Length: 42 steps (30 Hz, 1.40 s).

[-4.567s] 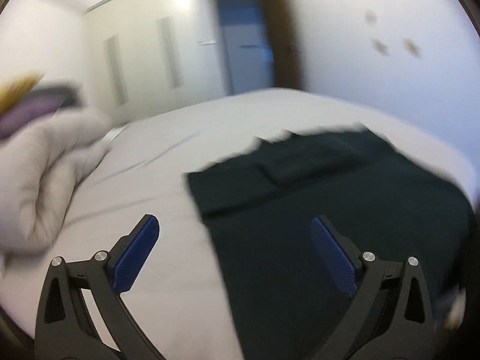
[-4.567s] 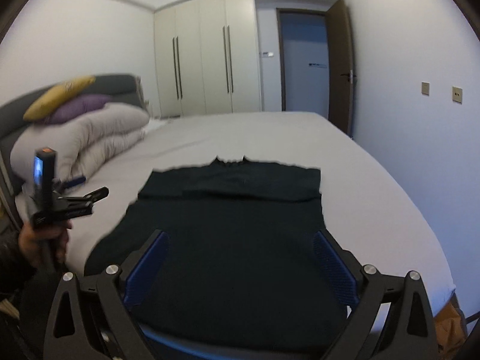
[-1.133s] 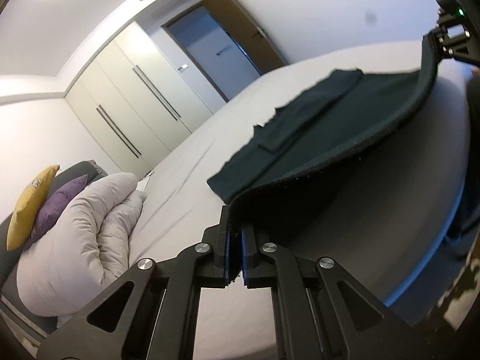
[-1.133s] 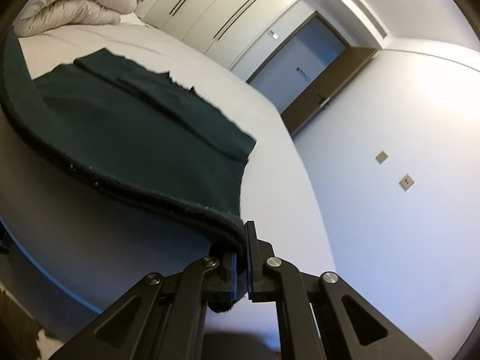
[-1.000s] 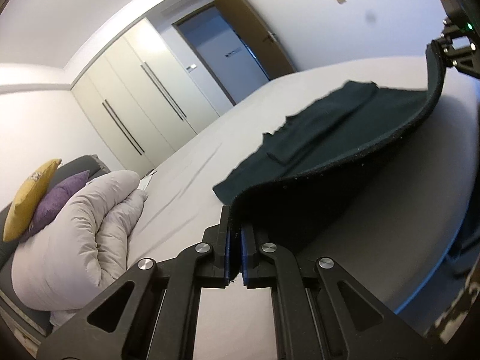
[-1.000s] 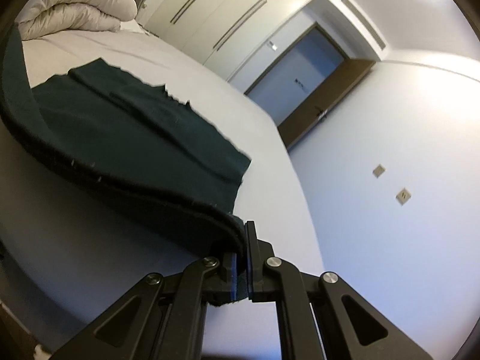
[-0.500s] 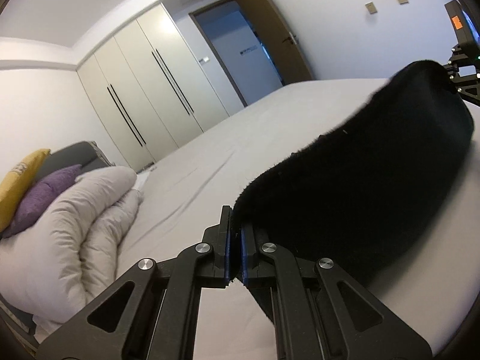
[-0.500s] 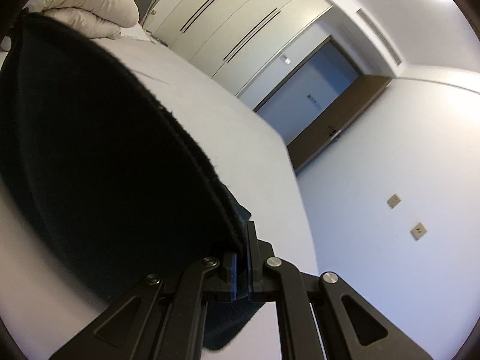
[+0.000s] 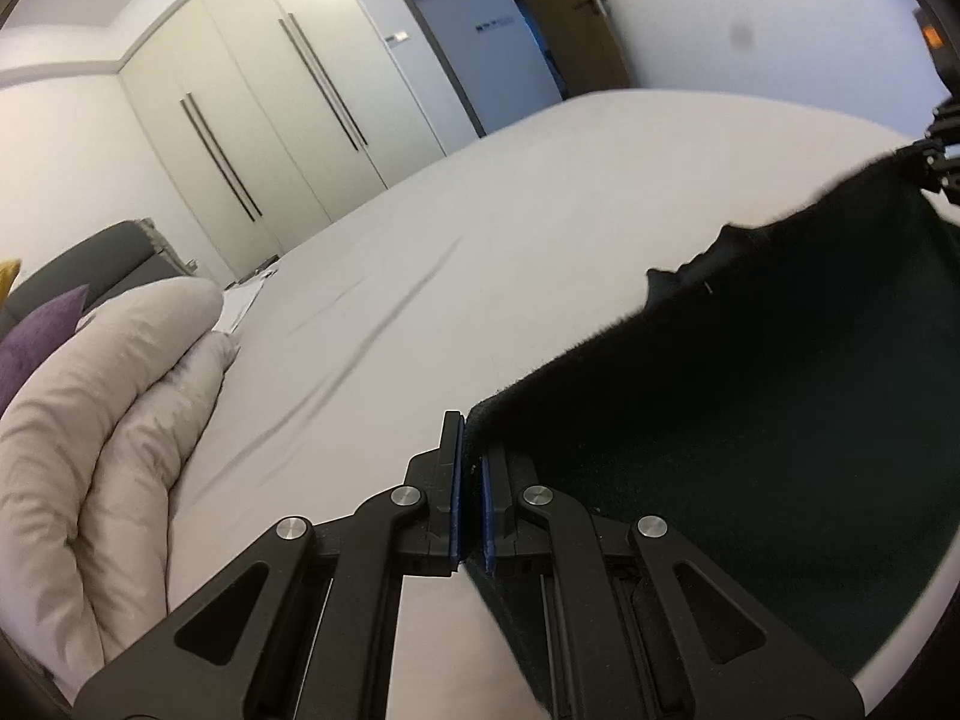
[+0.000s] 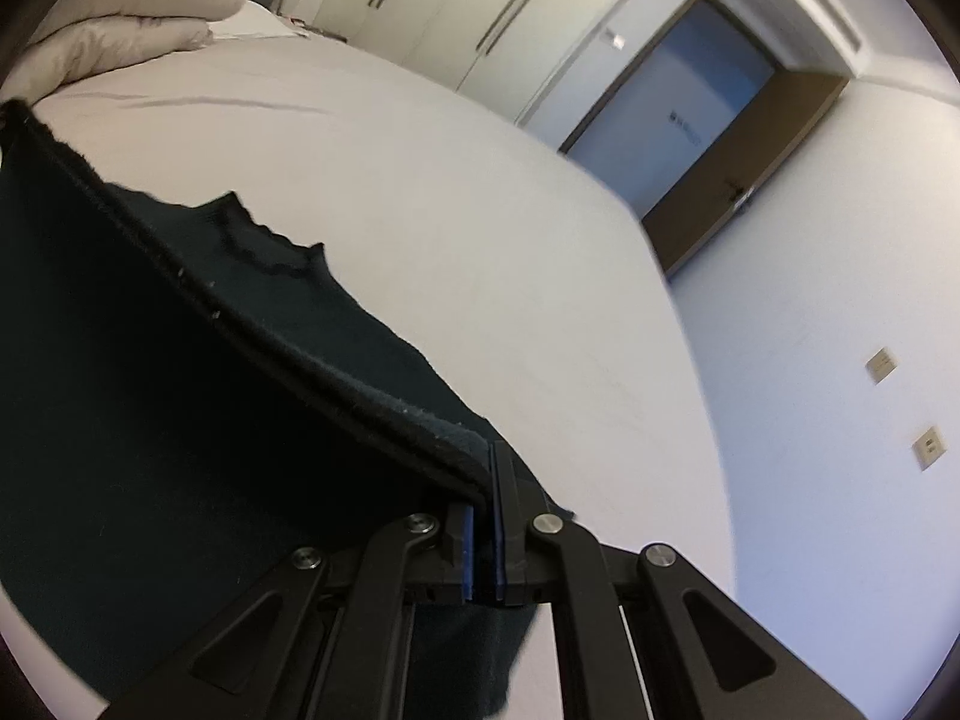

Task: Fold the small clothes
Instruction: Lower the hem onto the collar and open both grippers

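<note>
Left wrist view first: I saw my left gripper [image 9: 471, 492] clamped on a corner of the dark green garment [image 9: 750, 420], its blue pads [image 9: 457, 498] pressed together with the cloth's hem between them. From that corner the garment stretched away to the right, lifted off the bed [image 9: 480, 210], and its far corner met the right gripper [image 9: 936, 150] at the frame's edge. A jagged bit of the neckline showed past the raised hem. To the left lay a rolled pale duvet [image 9: 108, 420], a purple pillow [image 9: 36, 330] behind it, and beyond the bed stood the cream wardrobe [image 9: 270, 108] with long dark handles. The door [image 9: 480, 18] carried a small dark sign, too small for me to read. An orange light glowed on the device at the far right.

Right wrist view next: I saw that gripper [image 10: 485, 540] likewise closed on the garment [image 10: 150, 390], the thick hem running from the pads up to the left edge of the frame. Below the lifted hem, the neckline end lay flat on the bed sheet [image 10: 480, 210]. The duvet [image 10: 132, 0] sat top left. The door [image 10: 702, 96] had a sign I could not read; two wall plates [image 10: 900, 402] bore no legible marking.
</note>
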Motion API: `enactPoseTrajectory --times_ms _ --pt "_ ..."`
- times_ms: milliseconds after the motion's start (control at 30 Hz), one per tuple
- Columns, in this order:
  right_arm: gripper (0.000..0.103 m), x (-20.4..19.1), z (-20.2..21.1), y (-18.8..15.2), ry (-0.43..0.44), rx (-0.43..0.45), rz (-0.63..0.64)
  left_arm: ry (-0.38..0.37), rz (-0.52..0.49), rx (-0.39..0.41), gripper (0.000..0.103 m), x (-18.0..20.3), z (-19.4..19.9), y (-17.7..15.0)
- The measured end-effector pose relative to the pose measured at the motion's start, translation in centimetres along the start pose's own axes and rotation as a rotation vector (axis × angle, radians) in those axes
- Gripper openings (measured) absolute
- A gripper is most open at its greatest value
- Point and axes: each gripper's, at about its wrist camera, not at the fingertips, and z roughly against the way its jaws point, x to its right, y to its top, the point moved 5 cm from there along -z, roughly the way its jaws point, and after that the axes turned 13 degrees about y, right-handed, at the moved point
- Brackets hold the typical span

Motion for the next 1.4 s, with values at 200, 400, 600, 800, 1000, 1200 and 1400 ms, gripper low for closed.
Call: enactPoseTrajectory --times_ms 200,400,600,800,1000,1200,1400 --pt "0.065 2.1 -6.5 -1.0 0.035 -0.125 -0.135 -0.042 -0.053 -0.208 0.014 4.5 -8.2 -1.0" --pt "0.087 5.9 -6.0 -2.6 0.056 -0.047 -0.329 0.038 0.028 -0.26 0.072 2.3 -10.0 -2.0" --pt "0.089 11.5 -2.3 -6.1 -0.016 -0.005 -0.593 0.136 0.108 -0.216 0.076 -1.8 -8.4 -1.6" --pt "0.089 10.0 1.6 -7.2 0.086 0.079 -0.683 0.093 0.326 -0.211 0.076 -4.3 -2.8 -3.0" --pt "0.088 3.9 2.6 -7.6 0.11 0.086 -0.547 0.005 0.449 -0.286 0.076 -4.7 1.0 -7.8" --pt "0.087 5.7 1.3 -7.8 0.146 0.11 -0.609 -0.083 0.52 -0.334 0.076 -4.3 2.5 -12.7" --pt "0.074 8.5 -0.7 -8.9 0.28 0.163 -0.819 -0.118 0.545 -0.294 0.076 -2.7 3.4 -13.1"
